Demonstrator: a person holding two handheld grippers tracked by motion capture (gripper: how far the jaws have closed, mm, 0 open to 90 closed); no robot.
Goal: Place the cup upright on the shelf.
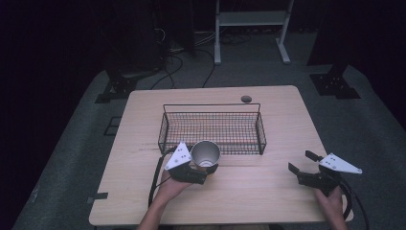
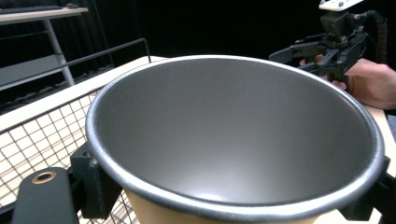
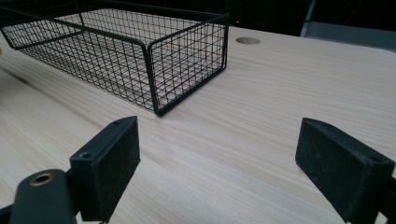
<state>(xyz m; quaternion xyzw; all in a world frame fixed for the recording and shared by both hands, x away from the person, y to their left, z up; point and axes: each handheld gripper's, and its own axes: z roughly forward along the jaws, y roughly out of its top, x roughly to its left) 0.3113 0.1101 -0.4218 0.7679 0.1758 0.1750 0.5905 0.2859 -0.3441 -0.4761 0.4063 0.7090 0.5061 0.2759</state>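
Observation:
A cup [image 1: 206, 152] with a grey metal inside and a cream outer wall is held just in front of the black wire basket [image 1: 166, 125]. My left gripper [image 1: 206, 166] is shut on the cup, one black jaw on each side of its wall. In the left gripper view the cup's mouth [image 2: 233, 135] looms large between the jaws, with the basket's mesh [image 2: 42, 140] to the left. My right gripper [image 1: 301, 161] rests low at the table's right front, open with nothing between its pads [image 3: 109, 163]. It also appears far off as the right gripper [image 2: 322, 51] in the left gripper view.
The wire basket [image 3: 149, 46] stands in the middle of the wooden table [image 1: 268, 191] with nothing seen in it. A round cable hole [image 1: 246, 98] lies behind the basket. Dark floor, cables and a metal frame [image 1: 251, 28] sit beyond the far edge.

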